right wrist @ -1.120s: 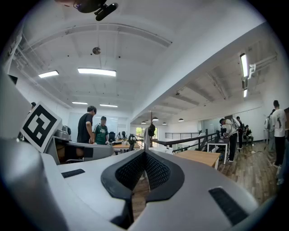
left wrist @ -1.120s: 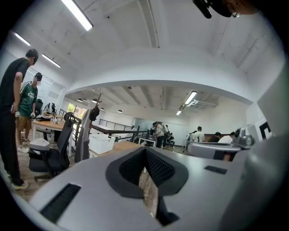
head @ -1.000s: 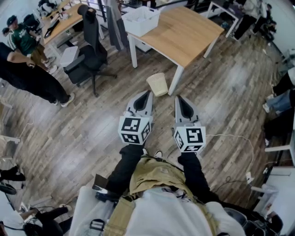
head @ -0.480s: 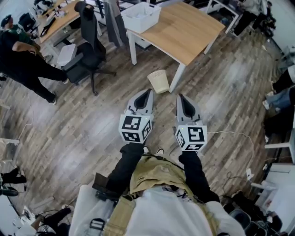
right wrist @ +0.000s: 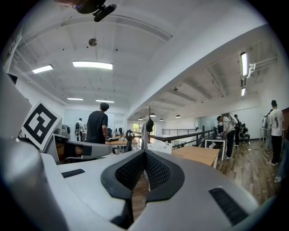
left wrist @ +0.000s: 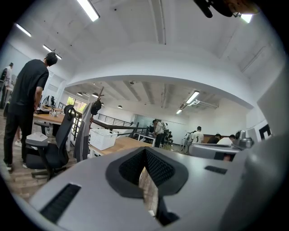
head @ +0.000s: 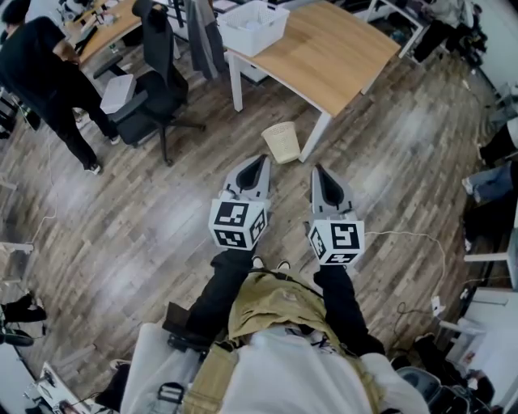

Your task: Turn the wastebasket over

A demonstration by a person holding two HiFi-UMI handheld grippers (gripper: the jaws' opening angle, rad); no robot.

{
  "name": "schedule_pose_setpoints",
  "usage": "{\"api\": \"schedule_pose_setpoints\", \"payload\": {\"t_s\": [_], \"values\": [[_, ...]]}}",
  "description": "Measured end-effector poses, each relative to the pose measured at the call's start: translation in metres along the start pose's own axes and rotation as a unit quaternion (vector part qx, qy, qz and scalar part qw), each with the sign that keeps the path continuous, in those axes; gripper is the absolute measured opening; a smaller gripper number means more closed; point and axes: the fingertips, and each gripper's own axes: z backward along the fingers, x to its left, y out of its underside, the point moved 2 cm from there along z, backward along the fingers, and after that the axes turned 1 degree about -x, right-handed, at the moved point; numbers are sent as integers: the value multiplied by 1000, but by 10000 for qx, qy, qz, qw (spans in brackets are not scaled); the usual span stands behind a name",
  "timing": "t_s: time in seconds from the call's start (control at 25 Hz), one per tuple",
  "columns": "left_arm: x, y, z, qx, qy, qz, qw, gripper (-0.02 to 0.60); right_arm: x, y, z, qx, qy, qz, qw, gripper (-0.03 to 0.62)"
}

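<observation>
The wastebasket (head: 282,141), a beige mesh bin, stands upright with its mouth up on the wood floor beside a table leg (head: 316,139). In the head view both grippers are held side by side, level and pointing at it. My left gripper (head: 261,161) ends just short of the basket's near side, a little to its left. My right gripper (head: 317,170) ends to its lower right. Each has its jaws together with nothing between them, as the left gripper view (left wrist: 145,151) and the right gripper view (right wrist: 144,153) also show. The jaws hide the basket in both gripper views.
A wooden table (head: 324,57) stands just behind the basket, with a white crate (head: 255,24) on it. A black office chair (head: 158,89) is to the left. A person in black (head: 44,73) stands at a desk, far left. A white cable (head: 413,241) lies on the floor at right.
Both grippers have edged slightly forward toward the basket, still shut. The person in black at the left has straightened up and stepped away toward the desk.
</observation>
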Motion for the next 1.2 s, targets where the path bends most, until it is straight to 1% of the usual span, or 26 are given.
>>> {"api": "schedule_pose_setpoints", "payload": {"t_s": [0.36,0.6,0.88,1.04,1.2], "values": [[17,1,-4,20,-32,18,10000,2,5,5,-14,-42,4,-8,10000,20],[24,6,-6,57,-14,58,10000,2,5,13,-17,31,68,-10,10000,20],[33,18,-16,201,-80,188,9996,2,-11,32,-26,316,144,-157,9993,20],[48,27,-31,311,-201,216,9991,2,-20,47,-51,414,51,-269,9988,20],[73,26,-61,356,-424,210,9982,2,-29,58,-94,499,-194,-351,9979,20]]}}
